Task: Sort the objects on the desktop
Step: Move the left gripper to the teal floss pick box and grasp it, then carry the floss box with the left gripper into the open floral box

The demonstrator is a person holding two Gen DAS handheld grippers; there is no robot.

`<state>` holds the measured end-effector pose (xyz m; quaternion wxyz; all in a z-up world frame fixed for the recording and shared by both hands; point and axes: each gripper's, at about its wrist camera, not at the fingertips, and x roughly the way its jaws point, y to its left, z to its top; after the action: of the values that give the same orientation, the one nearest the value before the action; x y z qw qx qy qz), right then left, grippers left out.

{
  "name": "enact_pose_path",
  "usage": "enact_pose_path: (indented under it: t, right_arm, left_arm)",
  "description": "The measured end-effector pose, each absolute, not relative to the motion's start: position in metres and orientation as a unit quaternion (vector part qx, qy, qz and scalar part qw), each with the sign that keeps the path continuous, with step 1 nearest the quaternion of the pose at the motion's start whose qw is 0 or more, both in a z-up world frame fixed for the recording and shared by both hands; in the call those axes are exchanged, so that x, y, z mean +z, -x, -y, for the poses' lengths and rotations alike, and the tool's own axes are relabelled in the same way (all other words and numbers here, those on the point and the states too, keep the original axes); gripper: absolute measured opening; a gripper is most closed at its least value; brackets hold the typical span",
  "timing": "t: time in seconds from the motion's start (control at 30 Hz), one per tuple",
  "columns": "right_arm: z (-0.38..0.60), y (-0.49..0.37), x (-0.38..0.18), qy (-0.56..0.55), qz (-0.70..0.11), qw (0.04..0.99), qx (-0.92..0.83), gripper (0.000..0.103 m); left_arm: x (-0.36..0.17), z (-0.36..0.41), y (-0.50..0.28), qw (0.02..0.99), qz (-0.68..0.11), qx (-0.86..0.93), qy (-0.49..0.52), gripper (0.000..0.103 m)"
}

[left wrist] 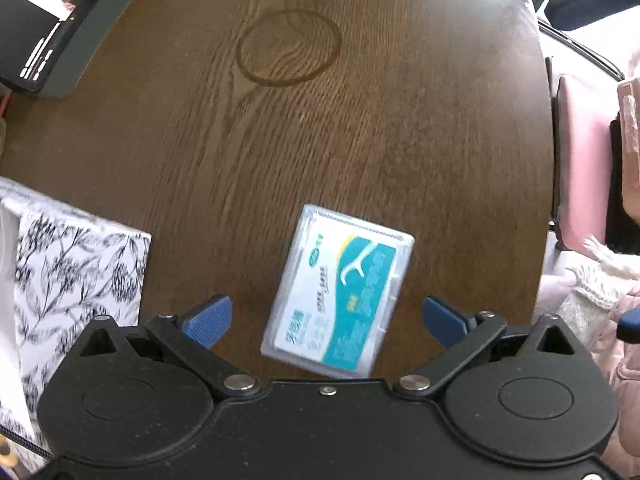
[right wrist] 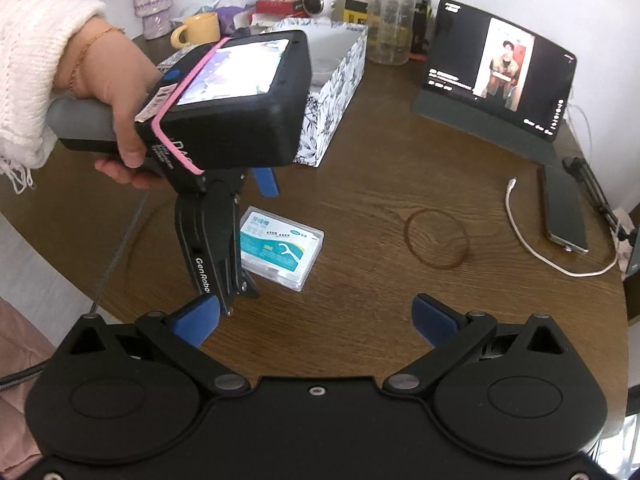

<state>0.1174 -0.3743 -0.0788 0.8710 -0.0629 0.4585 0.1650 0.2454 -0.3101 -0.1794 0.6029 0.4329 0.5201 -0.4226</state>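
Two grippers spread wide, grasping nothing | left gripper over floss-pick box flat on tabletop | right gripper nearer | patterned box far left, contents unclear

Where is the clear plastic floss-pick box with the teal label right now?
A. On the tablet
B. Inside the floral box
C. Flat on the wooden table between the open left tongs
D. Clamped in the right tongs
C: the clear plastic floss-pick box with the teal label lies flat on the brown wooden table, between the spread blue fingers of the left tongs, untouched.
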Motion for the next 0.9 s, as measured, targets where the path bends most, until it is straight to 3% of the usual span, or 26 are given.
enact_pose_path:
  t: [0.07, 0.53, 0.63, 0.9]
  right_arm:
    - [0.375, -0.121, -0.082, 0.062, -0.462, 0.868, 0.169, 0.103]
    - [0.377, -0.130, -0.087, 0.054, -0.471, 0.862, 0.180, 0.103]
    - [0.377, -0.129, -0.087, 0.053, -0.470, 0.862, 0.180, 0.103]
    - [0.377, -0.124, -0.083, 0.055, -0.465, 0.866, 0.178, 0.103]
  left_arm:
    - [-0.182, 0.310, -0.247, 0.597, -0.520, -0.427, -0.437, 0.092]
    - [-0.183, 0.298, -0.251, 0.581, -0.523, -0.454, -0.426, 0.082]
    - [-0.180, 0.305, -0.250, 0.580, -0.521, -0.457, -0.428, 0.059]
    - [-0.181, 0.307, -0.249, 0.593, -0.530, -0.431, -0.426, 0.058]
